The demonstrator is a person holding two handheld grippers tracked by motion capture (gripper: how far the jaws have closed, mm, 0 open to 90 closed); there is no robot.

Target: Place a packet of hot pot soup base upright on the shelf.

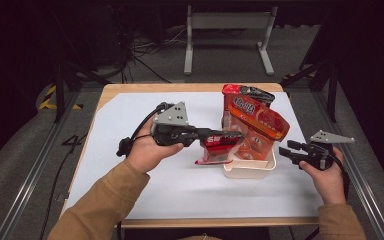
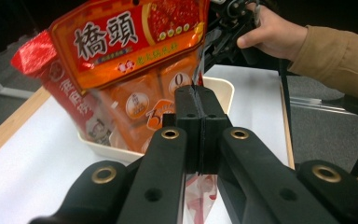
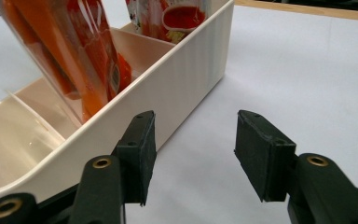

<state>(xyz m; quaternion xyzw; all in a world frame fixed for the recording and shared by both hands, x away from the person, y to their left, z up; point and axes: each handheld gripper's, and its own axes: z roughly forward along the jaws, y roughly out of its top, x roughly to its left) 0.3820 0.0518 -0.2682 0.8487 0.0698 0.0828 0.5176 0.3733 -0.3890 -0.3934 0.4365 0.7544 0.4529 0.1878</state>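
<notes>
Red and clear, one sauce pouch [image 1: 215, 147] hangs pinched in the left gripper [image 1: 232, 135], jaws pressed together on its top edge, just off the 9 o'clock side of the one white bin [image 1: 250, 170], above the white table mat [image 1: 130, 135]. Two more packets stand in the bin: an orange one [image 1: 257, 125] and a red one [image 1: 242, 92] behind it, toward 12 o'clock. The left hand [image 1: 147, 150] holds its gripper level, pointing toward 3 o'clock. The right gripper [image 1: 286, 151], jaws spread and holding nothing, points toward 9 o'clock at the bin's 3 o'clock side.
</notes>
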